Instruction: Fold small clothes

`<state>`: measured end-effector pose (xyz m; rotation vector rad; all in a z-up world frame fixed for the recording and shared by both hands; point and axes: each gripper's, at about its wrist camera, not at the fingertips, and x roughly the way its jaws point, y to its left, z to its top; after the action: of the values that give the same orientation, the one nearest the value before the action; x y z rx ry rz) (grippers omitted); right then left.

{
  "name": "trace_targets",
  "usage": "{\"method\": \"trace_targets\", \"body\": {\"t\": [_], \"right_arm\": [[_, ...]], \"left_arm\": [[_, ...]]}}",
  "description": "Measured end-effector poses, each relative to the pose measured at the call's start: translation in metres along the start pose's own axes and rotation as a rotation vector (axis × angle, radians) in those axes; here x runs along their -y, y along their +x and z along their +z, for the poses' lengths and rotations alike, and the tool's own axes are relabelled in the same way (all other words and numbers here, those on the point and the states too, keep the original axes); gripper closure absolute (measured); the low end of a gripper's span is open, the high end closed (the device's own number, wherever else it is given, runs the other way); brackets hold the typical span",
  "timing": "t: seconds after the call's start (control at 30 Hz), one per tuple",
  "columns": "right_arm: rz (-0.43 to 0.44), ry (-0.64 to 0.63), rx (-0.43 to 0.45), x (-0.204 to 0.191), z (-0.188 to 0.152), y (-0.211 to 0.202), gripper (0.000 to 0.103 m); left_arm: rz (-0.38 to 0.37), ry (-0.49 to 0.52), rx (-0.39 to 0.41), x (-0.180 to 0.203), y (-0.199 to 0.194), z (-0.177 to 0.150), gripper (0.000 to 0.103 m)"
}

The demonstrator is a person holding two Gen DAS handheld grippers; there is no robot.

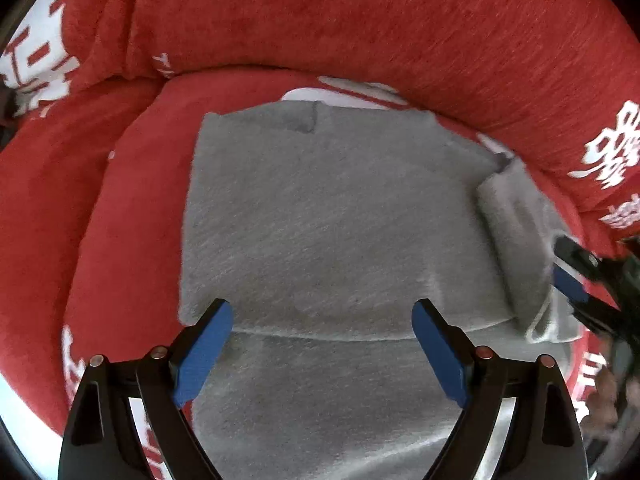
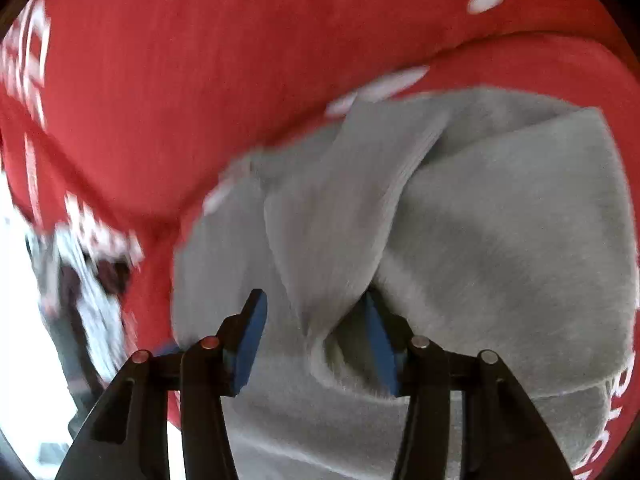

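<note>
Grey garment (image 1: 332, 216), one piece of soft fleecy knit, lies spread on a red cover (image 1: 360, 28) printed with white characters; this cover, a coarse woven cloth, drapes both the seat and the cushioned back behind it. At the far left of the right wrist view a bright blurred area lies beyond the cover's edge; nothing there can be identified. Two grippers appear, each with two black arms tipped by blue pads. Left gripper (image 1: 322, 344) hovers over the garment's near hem, jaws spread wide and holding nothing. Along the garment's right side a flap (image 1: 516, 248) is rolled inward, raised off the flat panel. Right gripper (image 2: 316, 340) has a bunched fold of this grey cloth between its parted fingers; whether they pinch it cannot be told.
</note>
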<state>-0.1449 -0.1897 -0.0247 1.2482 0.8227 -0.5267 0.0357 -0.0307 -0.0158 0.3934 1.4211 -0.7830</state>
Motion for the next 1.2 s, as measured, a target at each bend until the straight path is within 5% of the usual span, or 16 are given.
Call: {"method": "trace_targets", "body": {"t": [0.07, 0.1, 0.13, 0.17, 0.3, 0.43, 0.63, 0.8, 1.2], "right_arm": [[0.005, 0.081, 0.015, 0.006, 0.012, 0.005, 0.049], [0.004, 0.108, 0.022, 0.010, 0.018, 0.009, 0.059], [-0.013, 0.110, 0.031, 0.007, 0.023, 0.014, 0.086], [-0.023, 0.086, 0.037, 0.002, 0.026, 0.016, 0.094], [-0.022, -0.211, 0.003, -0.056, 0.017, 0.024, 0.096], [-0.060, -0.492, -0.107, -0.105, -0.023, 0.048, 0.095], [-0.131, -0.727, -0.264, -0.133, -0.084, 0.084, 0.090], [-0.109, -0.552, -0.256, -0.099, -0.082, 0.060, 0.078], [-0.074, 0.416, 0.102, 0.123, -0.045, -0.075, 0.072]], "left_arm": [[-0.105, -0.018, -0.012, -0.003, 0.002, 0.005, 0.012], [-0.155, -0.032, -0.022, -0.006, 0.004, 0.008, 0.012], [-0.209, -0.051, -0.033, -0.009, 0.007, 0.011, 0.012], [-0.273, -0.080, -0.045, -0.014, 0.009, 0.014, 0.012], [-0.485, -0.227, -0.082, -0.040, 0.019, 0.022, 0.012], [-0.586, -0.321, -0.091, -0.059, 0.024, 0.025, 0.012], [-0.602, -0.320, -0.129, -0.055, 0.035, 0.027, 0.012], [-0.551, -0.275, -0.129, -0.040, 0.036, 0.033, 0.012], [-0.292, -0.054, -0.130, 0.002, 0.042, 0.035, 0.016]]}}
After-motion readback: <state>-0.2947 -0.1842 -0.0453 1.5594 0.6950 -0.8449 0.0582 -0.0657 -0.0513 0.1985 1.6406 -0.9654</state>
